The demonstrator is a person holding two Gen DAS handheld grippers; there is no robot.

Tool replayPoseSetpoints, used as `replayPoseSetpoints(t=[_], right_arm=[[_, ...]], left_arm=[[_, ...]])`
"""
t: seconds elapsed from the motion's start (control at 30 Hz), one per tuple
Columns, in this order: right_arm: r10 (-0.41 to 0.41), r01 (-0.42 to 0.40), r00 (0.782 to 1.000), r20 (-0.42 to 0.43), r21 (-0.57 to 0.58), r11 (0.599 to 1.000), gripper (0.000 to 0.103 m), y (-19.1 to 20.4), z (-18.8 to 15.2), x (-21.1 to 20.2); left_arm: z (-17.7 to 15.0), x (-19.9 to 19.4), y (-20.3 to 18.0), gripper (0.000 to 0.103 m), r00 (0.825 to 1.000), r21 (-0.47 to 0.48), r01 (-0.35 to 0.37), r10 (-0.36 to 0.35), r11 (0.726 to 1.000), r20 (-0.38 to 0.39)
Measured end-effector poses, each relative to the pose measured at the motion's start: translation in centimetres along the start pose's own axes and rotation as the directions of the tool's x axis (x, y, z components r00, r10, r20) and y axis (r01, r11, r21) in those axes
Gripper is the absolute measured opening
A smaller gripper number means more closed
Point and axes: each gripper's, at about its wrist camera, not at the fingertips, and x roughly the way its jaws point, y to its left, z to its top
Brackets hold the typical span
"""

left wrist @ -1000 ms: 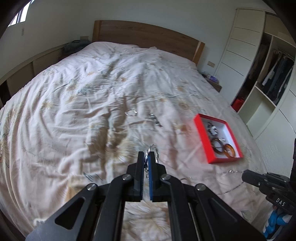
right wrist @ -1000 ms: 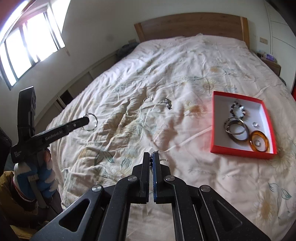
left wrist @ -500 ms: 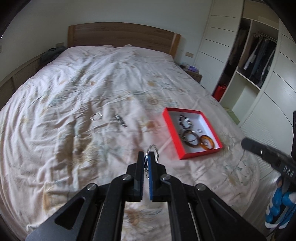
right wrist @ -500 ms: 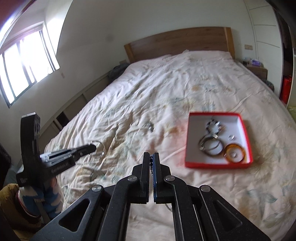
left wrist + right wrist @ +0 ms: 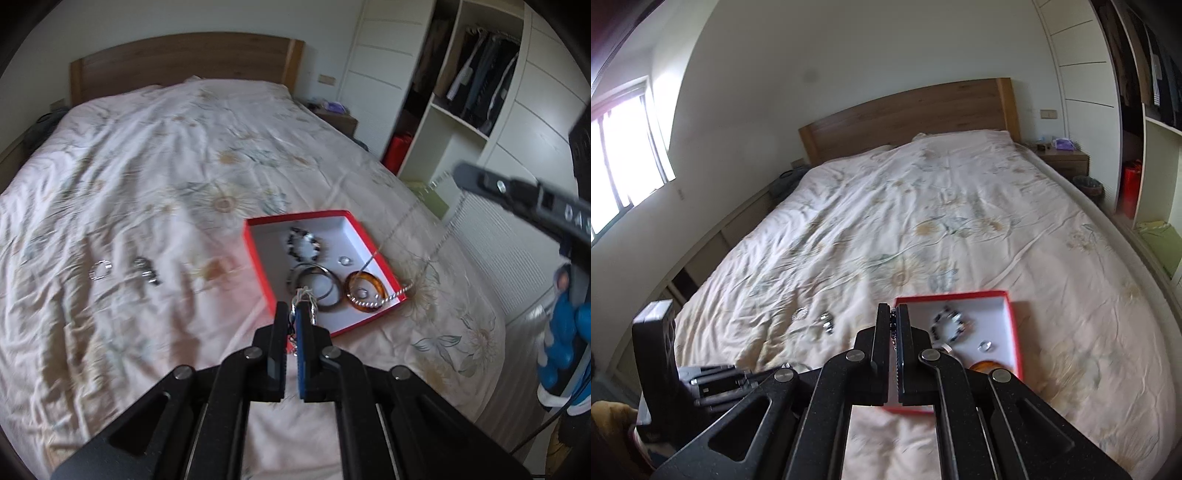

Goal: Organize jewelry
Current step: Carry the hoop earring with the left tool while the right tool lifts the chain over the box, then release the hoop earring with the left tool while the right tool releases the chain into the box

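Two grippers hang over a bed spread with a creased, flower-printed cover. The left gripper has its jaws closed on a silver chain; the right gripper has its jaws closed on a thin chain too. A red box sits near the bed's right edge, towards the foot, holding bangles, a bead bracelet and a ring. More jewelry lies on the cover left of it. A wooden headboard, a window and an open wardrobe surround the bed.
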Motion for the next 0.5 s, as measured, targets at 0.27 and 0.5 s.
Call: replayPoseSetpoints(t=[0.27, 0.5], right_arm=[[-0.031, 0.032, 0.999, -0.019, 0.023, 0.999, 0.003, -4.6, 2.0, 6.2], [-0.047, 0.052, 0.994, -0.094, 0.052, 0.997, 0.003, -8.0, -0.4, 11.2]], left_arm=[[2.0, 8.1, -3.1, 0.003, 0.994, 0.036, 0.041, -0.037, 0.999, -0.099], [1.1, 14.3, -4.7, 0.003, 0.977, 0.033, 0.074, -0.066, 0.997, -0.202]])
